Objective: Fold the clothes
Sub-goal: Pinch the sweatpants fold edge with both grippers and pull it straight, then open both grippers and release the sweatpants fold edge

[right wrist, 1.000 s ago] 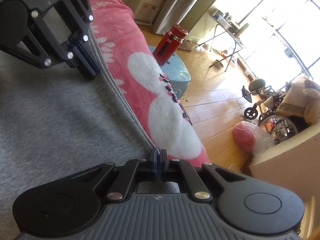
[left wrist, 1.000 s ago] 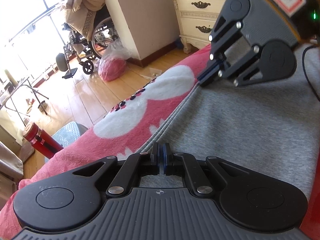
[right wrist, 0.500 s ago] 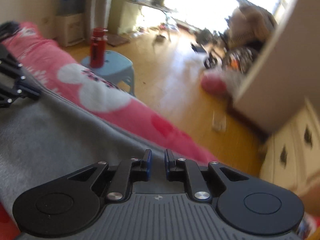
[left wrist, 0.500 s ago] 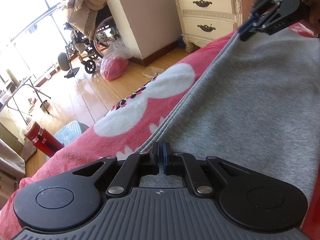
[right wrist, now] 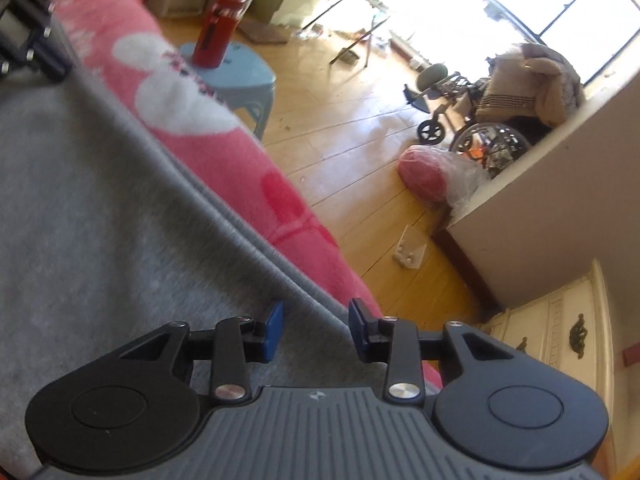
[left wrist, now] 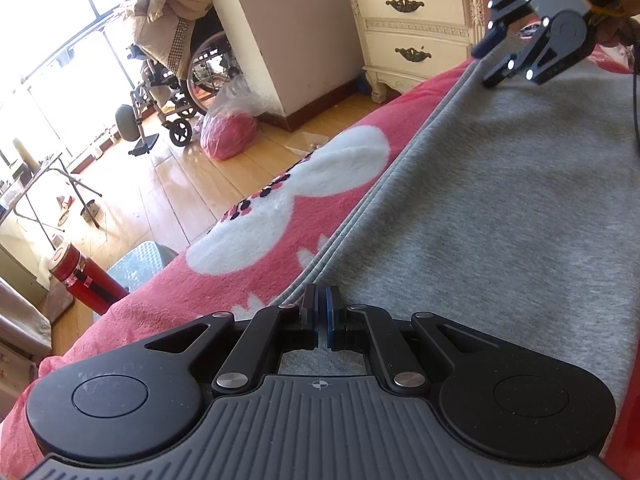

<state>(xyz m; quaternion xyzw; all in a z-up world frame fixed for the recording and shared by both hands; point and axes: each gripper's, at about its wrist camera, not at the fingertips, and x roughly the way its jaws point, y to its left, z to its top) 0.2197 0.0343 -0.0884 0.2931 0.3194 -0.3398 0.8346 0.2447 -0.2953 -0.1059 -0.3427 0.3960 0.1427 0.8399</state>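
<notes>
A grey sweatshirt-like garment (left wrist: 500,208) lies spread on a pink blanket (left wrist: 248,264), its layered hem running along the bed's side. My left gripper (left wrist: 321,312) is shut, pinching the near end of that hem. At the far end of the same edge my right gripper (left wrist: 485,66) hovers open, held by a hand. In the right wrist view the right gripper (right wrist: 316,328) stands wide open, its blue pads on either side of the garment (right wrist: 80,200) edge, nothing gripped. The left gripper (right wrist: 28,48) shows blurred at the top left.
The pink blanket (right wrist: 248,168) drops off to a wooden floor. A cream nightstand (left wrist: 416,36) stands past the far end. A red flask (left wrist: 76,276) sits on a blue stool (left wrist: 136,264) beside the bed. A wheelchair (left wrist: 180,68) and a pink bag (left wrist: 230,136) are farther off.
My right gripper let go near the left one, travelled along the hem toward the nightstand end, and opened wide. The left gripper stayed shut in place.
</notes>
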